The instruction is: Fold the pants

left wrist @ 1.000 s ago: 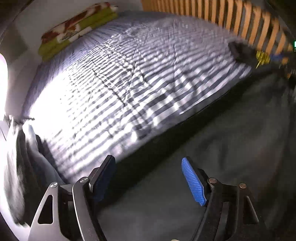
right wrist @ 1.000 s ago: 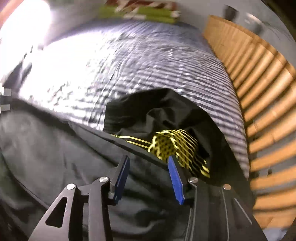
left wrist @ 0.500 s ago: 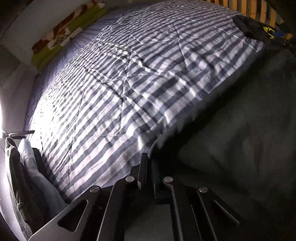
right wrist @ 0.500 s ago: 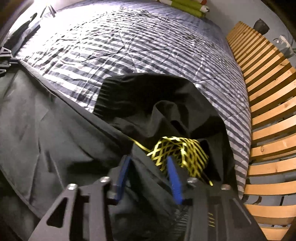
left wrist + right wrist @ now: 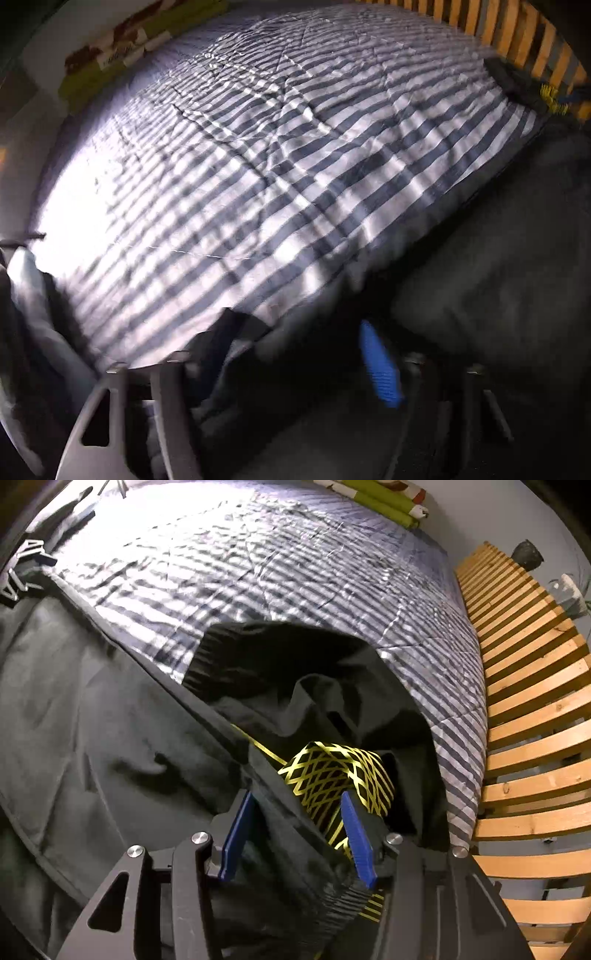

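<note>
Through the left wrist view we look steeply down on the bed, its striped quilt (image 5: pixel 280 177) filling most of the frame, with the dark pants (image 5: pixel 498 288) spread over the near right part of it and running toward the slatted bed frame (image 5: pixel 517 40) at the far right edge. Our left gripper (image 5: pixel 295 354) sits at the pants' edge where dark cloth meets stripes; its jaws have just been opening and now stand apart, and though the picture is blurred, a fold of dark fabric seems to lie between them without the pads pressing on it. Folded green bedding (image 5: pixel 122 55) lies at the far left corner of the bed, well apart from the work. In the right wrist view the pants (image 5: pixel 110 746) cover the near left of the quilt (image 5: pixel 258 572), and a bunched end with a yellow lattice print (image 5: pixel 332 779) sits near the bed's right edge, just beside the slats (image 5: pixel 535 738). Our right gripper (image 5: pixel 297 830) has also just been opening its jaws; a ridge of dark cloth runs between the blue pads, which stand spread on either side of it and do not visibly clamp it. We judge we are at the point of setting an edge down or re-gripping, with the fold itself barely begun. Next we need both grippers to close firmly on matching edges, then carry the cloth across evenly so it does not bunch.
</note>
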`<state>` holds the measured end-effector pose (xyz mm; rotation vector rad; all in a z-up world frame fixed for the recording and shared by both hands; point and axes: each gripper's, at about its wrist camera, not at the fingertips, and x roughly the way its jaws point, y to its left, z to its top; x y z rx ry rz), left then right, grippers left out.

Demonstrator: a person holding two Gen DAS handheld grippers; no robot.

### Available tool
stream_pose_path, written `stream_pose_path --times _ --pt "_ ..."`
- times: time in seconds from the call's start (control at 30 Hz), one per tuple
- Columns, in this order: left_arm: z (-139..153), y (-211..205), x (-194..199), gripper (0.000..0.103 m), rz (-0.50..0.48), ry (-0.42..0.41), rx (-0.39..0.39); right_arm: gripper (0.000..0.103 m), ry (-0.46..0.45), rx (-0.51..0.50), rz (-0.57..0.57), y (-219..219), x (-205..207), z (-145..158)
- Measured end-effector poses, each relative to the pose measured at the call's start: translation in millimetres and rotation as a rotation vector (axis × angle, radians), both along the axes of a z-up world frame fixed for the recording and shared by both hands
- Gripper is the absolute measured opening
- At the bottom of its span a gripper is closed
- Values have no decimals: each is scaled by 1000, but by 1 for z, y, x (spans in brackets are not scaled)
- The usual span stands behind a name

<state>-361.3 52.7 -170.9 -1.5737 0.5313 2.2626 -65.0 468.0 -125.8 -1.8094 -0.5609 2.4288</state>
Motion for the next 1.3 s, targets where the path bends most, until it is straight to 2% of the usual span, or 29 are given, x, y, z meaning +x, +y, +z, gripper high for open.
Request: stream_pose_path --times 0.03,0.07,0.1,0.13,0.2,0.3,0.43,0.53,0.67,0.73,0.8,0.87,0.9,1.0,1.1,1.17,1.27,1.3 --pt "2 1 2 19 7 -3 20 43 -5 2 2 -1 -1 -2" --pt "3 4 4 2 2 5 -1 38 -15 4 4 -3 -2 -6" --pt "4 8 8 2 -11 24 -40 21 -20 1 7 -4 -3 -7" --pt "5 15 13 1 -27 54 -97 11 -32 -14 11 -7 -3 -8" --pt "13 22 20 1 -33 90 -136 5 -15 32 24 -14 -2 -6" --pt "43 20 29 1 1 152 -109 3 33 61 9 -16 2 7" --pt "106 3 46 1 45 263 -51 3 132 86 -3 -21 13 44" --pt "165 -10 89 1 66 353 29 3 242 141 -7 -34 26 80" --pt "207 -13 157 1 28 396 94 3 391 188 -36 -48 59 123" --pt "204 -11 197 1 -8 365 123 3 444 245 -40 -60 85 129" --pt "185 -4 238 1 -48 276 172 3 474 238 -87 -67 116 122" --pt "151 2 273 1 -86 151 213 3 484 213 -166 -72 153 99" --pt "130 7 290 1 -107 92 203 3 486 218 -209 -74 171 83" --pt "85 18 321 1 -151 0 149 3 449 202 -287 -83 210 40" --pt "66 17 332 1 -132 -47 175 3 369 124 -336 -84 227 9" --pt "65 17 337 1 -137 -53 171 4 331 85 -324 -83 233 6" --pt "66 9 334 3 -135 -87 190 9 351 -23 -333 -72 241 30" --pt "67 5 332 4 -127 -98 200 20 368 -69 -349 -64 240 40"
